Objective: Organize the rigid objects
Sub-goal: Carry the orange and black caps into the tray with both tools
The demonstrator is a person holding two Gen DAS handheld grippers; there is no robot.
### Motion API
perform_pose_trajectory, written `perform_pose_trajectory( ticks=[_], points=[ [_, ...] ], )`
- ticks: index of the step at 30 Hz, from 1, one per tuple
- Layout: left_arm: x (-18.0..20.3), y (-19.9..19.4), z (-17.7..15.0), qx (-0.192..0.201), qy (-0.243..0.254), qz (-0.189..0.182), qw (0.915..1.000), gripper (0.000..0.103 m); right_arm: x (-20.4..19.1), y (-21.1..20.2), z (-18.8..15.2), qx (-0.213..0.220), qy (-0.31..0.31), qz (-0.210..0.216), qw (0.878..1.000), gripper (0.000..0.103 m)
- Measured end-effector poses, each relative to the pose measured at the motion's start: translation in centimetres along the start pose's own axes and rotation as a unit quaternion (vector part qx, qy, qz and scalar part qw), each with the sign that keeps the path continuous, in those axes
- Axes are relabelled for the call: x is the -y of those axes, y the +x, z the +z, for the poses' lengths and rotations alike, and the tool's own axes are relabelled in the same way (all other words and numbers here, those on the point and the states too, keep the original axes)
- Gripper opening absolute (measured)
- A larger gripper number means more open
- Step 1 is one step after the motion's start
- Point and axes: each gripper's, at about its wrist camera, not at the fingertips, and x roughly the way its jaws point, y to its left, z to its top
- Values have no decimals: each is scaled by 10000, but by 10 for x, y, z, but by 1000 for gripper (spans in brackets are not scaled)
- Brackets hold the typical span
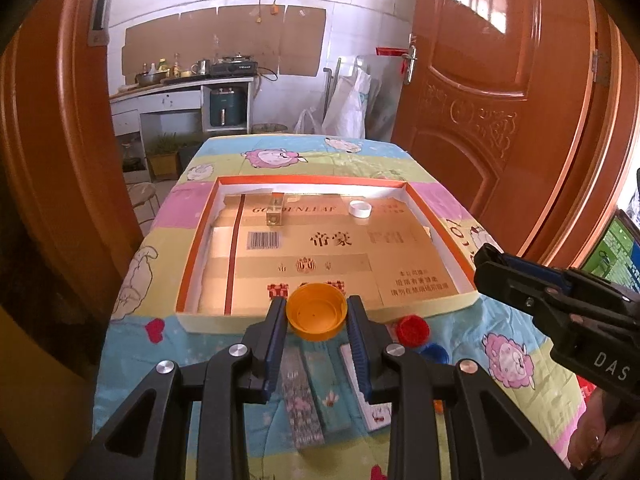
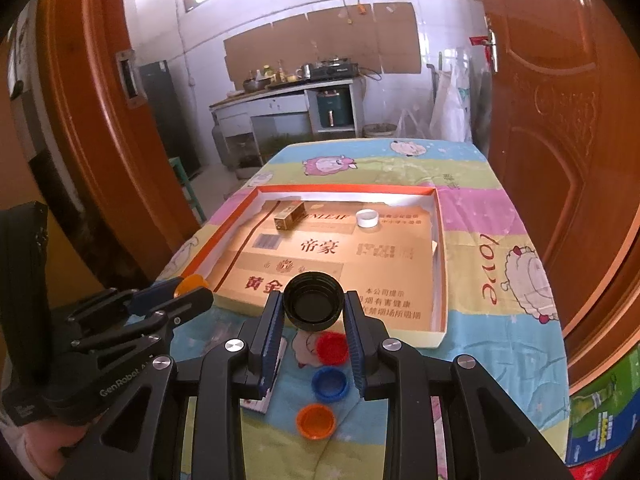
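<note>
My left gripper [image 1: 317, 312] is shut on a yellow-orange cap [image 1: 316, 310], held above the near rim of the shallow cardboard tray [image 1: 192, 240]. My right gripper [image 2: 313, 308] is shut on a black cap [image 2: 313, 300], also over the tray's near edge [image 2: 424, 340]. Inside the tray lie a white cap [image 1: 360, 209] [image 2: 367, 217] and a small gold box [image 1: 275, 213] [image 2: 289, 216]. On the cloth below lie a red cap [image 2: 331, 347] [image 1: 413, 329], a blue cap [image 2: 329, 383] and an orange cap [image 2: 315, 420]. Flat patterned boxes [image 1: 304, 396] lie under the left gripper.
The table wears a cartoon sheep cloth [image 2: 520, 272]. Orange doors [image 1: 500, 120] flank the table on both sides. A kitchen counter [image 1: 180, 88] stands behind. The right gripper shows in the left wrist view [image 1: 486, 264], the left one in the right wrist view [image 2: 192, 292].
</note>
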Motion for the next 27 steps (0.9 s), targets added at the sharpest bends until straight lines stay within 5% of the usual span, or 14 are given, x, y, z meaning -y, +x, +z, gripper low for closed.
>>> perform_pose_trajectory(
  ticks=[27],
  points=[
    [-2,86,56,-405,81,-34,9991,31,50,88,47,-507,148,-71,9986,31]
  ],
)
